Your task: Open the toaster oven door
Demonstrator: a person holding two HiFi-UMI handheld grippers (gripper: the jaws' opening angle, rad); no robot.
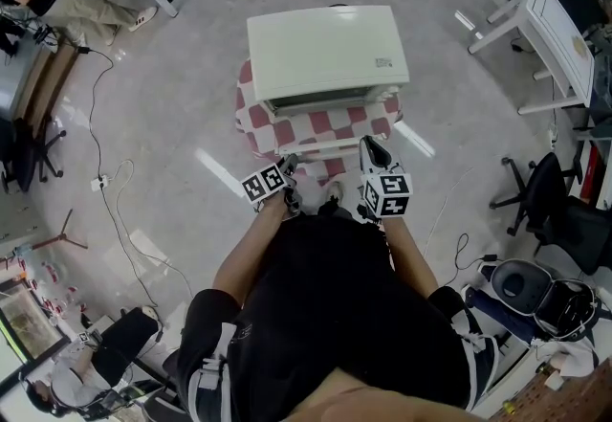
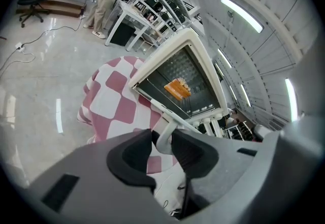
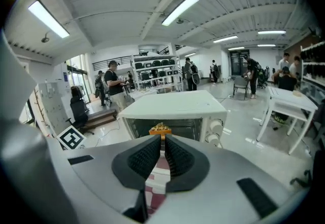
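White sheet-metal toaster oven (image 1: 325,52) sits on a red-and-white checked cloth (image 1: 316,128), directly in front of the person (image 1: 325,315). Door (image 2: 200,98) is a glass pane in a metal frame, w/ a white bar handle (image 2: 170,122) along one edge. An orange food item (image 2: 176,88) shows behind the glass.

Handling, est.: oven body is rigid and prob. fairly heavy, but the cloth underneath may let it slide if pulled hard. Door is stiff, hinged and likely light to swing. Glass is fragile, so do not load the pane. Handle looks smooth, poss. slippery. Take hold on the bar only and pull along the hinge arc, not straight out.

L gripper (image 2: 161,139): jaws approx. half apart and clamped on the handle, pads contacting it on both sides. How far the door is open cannot be read from these views.

R gripper (image 3: 162,154): jaws together, nothing between them. It points at the oven front and is clear of it.
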